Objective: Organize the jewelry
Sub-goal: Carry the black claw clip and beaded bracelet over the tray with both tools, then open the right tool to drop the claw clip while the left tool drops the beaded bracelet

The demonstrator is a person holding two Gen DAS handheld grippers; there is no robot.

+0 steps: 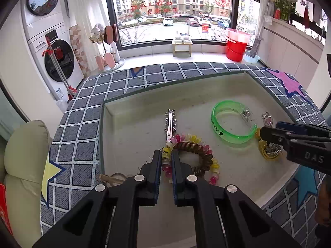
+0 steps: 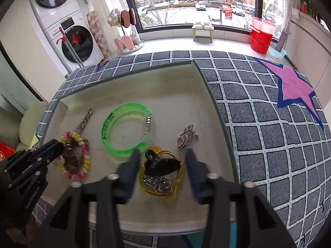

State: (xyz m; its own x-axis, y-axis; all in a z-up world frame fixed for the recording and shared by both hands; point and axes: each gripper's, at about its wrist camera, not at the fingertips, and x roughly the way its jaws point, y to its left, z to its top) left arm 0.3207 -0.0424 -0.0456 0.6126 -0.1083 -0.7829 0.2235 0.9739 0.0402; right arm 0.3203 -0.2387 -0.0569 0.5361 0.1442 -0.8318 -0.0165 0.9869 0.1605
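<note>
A shallow cream tray (image 1: pixel 186 82) (image 2: pixel 124 73) lies on a checked grey mat. In the left wrist view my left gripper (image 1: pixel 166 159) is shut on the near-left rim of a pink-and-yellow coil hair tie (image 1: pixel 215 166) that is wound together with a brown one (image 1: pixel 198 147). A silver spiked hair clip (image 1: pixel 170 124) lies just beyond, and a green bangle (image 1: pixel 231 124) (image 2: pixel 126 132) to the right. My right gripper (image 2: pixel 162 161) is open, its blurred fingers either side of a black claw clip (image 2: pixel 163 164) on a yellow cord with a heart pendant (image 2: pixel 163 186). A pink heart brooch (image 2: pixel 185 138) lies beyond.
The tray's raised walls close it in on all sides. The mat (image 2: pixel 258 124) carries a pink star (image 2: pixel 293 86) on the right and a yellow star (image 1: pixel 50 171) on the left. A cream cushion (image 1: pixel 22 165) sits left of the table. Stacked washing machines (image 1: pixel 53 47) and a red bucket (image 1: pixel 235 48) stand beyond.
</note>
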